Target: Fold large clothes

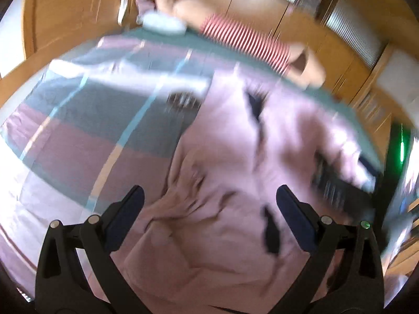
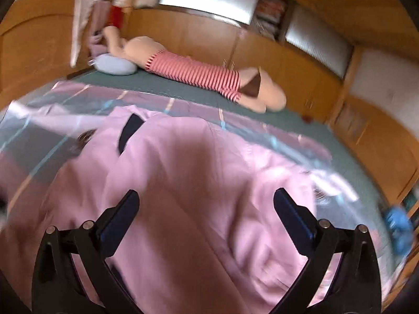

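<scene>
A large pink garment (image 1: 230, 162) with dark trim lies crumpled on a bed, over a checked pink-and-grey sheet (image 1: 78, 120). My left gripper (image 1: 209, 198) hovers open above its wrinkled lower part, nothing between the fingers. In the right wrist view the same pink garment (image 2: 188, 183) spreads across the sheet (image 2: 39, 141), a dark collar opening (image 2: 129, 130) near its far end. My right gripper (image 2: 207, 201) hangs open over the middle of the cloth, holding nothing. Both views are motion-blurred.
A long stuffed toy in a red-striped shirt (image 2: 193, 74) lies along the bed's far side on a green cover (image 2: 183, 91), beside a pale round cushion (image 2: 115, 65). Wooden cupboards (image 2: 204, 34) line the wall behind. A blue object (image 2: 398, 225) sits at the right edge.
</scene>
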### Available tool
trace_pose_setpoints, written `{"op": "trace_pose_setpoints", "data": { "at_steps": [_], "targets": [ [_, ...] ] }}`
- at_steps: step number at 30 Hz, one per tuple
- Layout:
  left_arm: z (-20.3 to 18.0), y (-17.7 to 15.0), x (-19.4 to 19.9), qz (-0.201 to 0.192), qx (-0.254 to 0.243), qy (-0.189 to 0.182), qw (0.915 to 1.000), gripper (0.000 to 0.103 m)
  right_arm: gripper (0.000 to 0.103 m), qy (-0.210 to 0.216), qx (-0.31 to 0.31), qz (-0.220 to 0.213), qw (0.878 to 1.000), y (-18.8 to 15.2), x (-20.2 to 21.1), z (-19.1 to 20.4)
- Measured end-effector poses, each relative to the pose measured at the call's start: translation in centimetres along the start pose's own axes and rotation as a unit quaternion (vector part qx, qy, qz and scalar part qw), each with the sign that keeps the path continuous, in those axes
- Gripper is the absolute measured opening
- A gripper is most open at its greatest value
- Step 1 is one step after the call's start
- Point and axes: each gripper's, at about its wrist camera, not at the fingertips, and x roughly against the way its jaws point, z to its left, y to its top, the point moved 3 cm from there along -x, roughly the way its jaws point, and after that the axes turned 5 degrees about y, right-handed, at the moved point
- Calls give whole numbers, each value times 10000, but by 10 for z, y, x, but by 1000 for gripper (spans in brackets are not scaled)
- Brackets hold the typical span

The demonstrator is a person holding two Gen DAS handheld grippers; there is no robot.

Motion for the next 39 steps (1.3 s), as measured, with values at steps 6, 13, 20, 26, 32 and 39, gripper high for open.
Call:
{"op": "trace_pose_setpoints", "data": {
  "at_steps": [6, 13, 20, 26, 32, 39],
  "targets": [
    [-21, -5, 31, -376, -479, -164, 9980, 101, 102, -200, 147, 102, 9996, -59, 73, -29],
    [-33, -35, 57, -539, -1187, -83, 9914, 101, 102, -542, -819, 1136, 9887, -159, 107, -105],
    [-22, -73, 52, -251, -1745, 118, 9843, 101, 102, -313, -1470, 1741, 9732, -230, 124, -133],
    [55, -123, 20, 1169, -1904, 709, 9722, 101, 102, 373, -1957, 2269, 9533, -262, 135, -141],
    [103, -131, 31, 1911, -1307, 151, 9727, 101, 102, 1126, -2639, 2788, 9165, -281, 126, -145],
    [101, -147, 26, 2586, -1621, -215, 9520, 101, 74, 1694, -2587, 2880, 9064, -283, 126, -132]
  ]
}}
